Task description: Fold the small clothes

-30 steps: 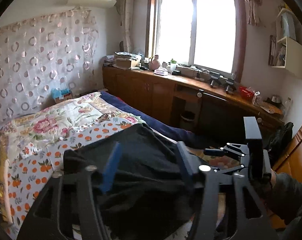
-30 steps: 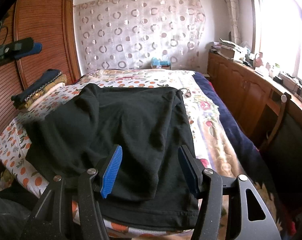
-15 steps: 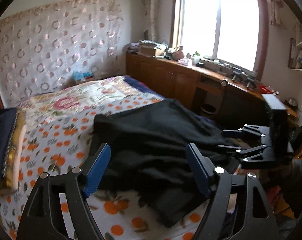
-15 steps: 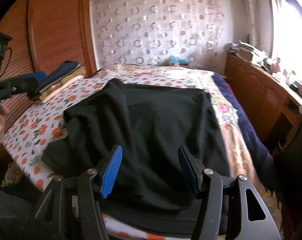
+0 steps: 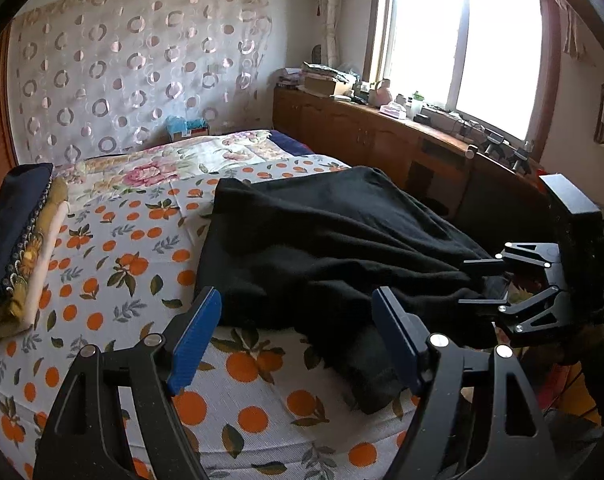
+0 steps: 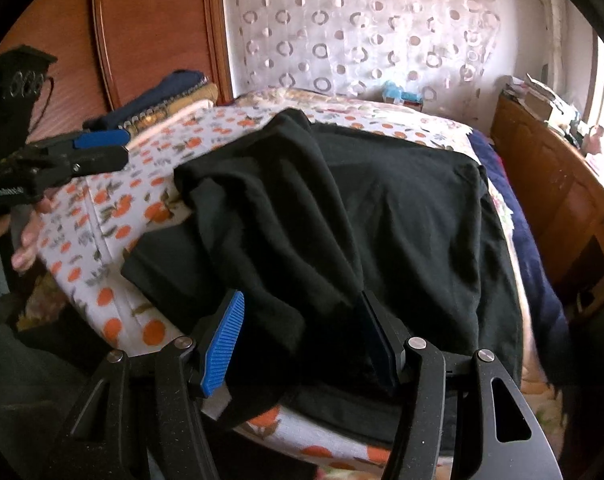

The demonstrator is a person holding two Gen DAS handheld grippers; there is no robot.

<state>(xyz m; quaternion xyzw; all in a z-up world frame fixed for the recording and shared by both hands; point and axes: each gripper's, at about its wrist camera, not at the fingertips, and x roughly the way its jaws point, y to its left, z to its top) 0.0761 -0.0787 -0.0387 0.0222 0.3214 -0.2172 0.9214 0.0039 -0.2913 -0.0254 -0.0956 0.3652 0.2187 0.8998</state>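
Currently, going left to right across the bed:

1. Stack of folded cloth, dark navy over gold brocade over pale pink (image 5: pixel 19 240), along the left edge of the orange-print bedspread (image 5: pixel 113 264). Probably parked there to keep the near part of the bed free as your working area.

2. Your left gripper, black frame with blue ribbed pads (image 5: pixel 297 340). Jaws wide apart, nothing between them. It hovers over the near edge of the bedspread, just beside the garment's left hem; from the right wrist view it sits off the left edge (image 6: pixel 97 152), clear of the cloth. I judge it is positioned to take the near left corner.

3. Black knit garment, soft and rumpled (image 5: pixel 326 240), lying across the middle and right of the bedspread, its near end spilling over the near edge. One side is already thrown over the body in a ridge of folds (image 6: pixel 269 216), so it is only partly folded. Expect it to slump and drag rather than hold a crease.

4. Your right gripper, same build (image 6: pixel 302 340), at the near right corner of the garment. Jaws open wide, with a bunch of black fabric lying between the pads; you are not pinching it yet, as far as the views show.
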